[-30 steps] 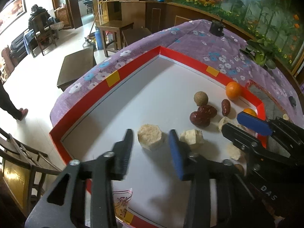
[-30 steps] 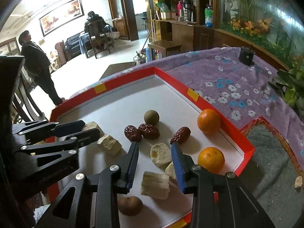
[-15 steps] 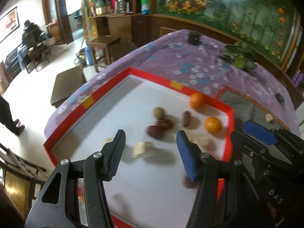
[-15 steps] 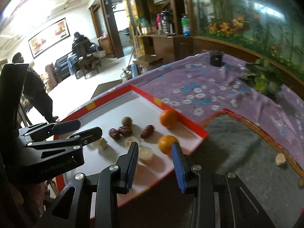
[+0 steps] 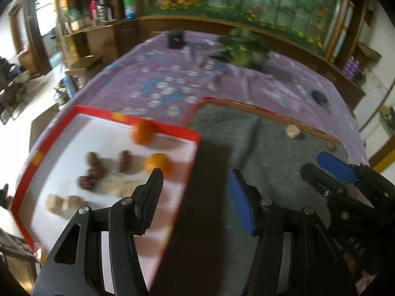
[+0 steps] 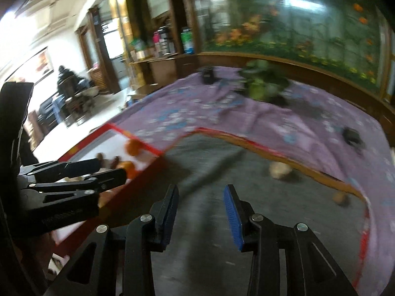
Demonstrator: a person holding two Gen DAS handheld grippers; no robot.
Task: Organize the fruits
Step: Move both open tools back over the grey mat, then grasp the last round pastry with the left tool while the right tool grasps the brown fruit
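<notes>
A red-rimmed white tray [image 5: 56,133] at the left holds two oranges [image 5: 143,132], dark red dates [image 5: 92,176], a brown round fruit [image 5: 91,159] and pale chunks [image 5: 116,186]. My left gripper [image 5: 195,187] is open and empty, above the tray's right edge. My right gripper [image 6: 201,201] is open and empty over the grey mat [image 6: 222,170]. A pale chunk [image 6: 279,171] and a small brown fruit [image 6: 340,198] lie on the mat's far side. The frames are blurred.
A purple flowered cloth [image 5: 172,81] covers the table. A green potted plant [image 5: 243,49] and a black cup [image 5: 175,39] stand at the back. A small dark object [image 5: 319,96] lies at the right. Each gripper shows in the other's view [image 6: 74,172].
Both grippers have drawn back from the tray and swung right toward the grey mat. The fruits in the tray have stayed in place.
</notes>
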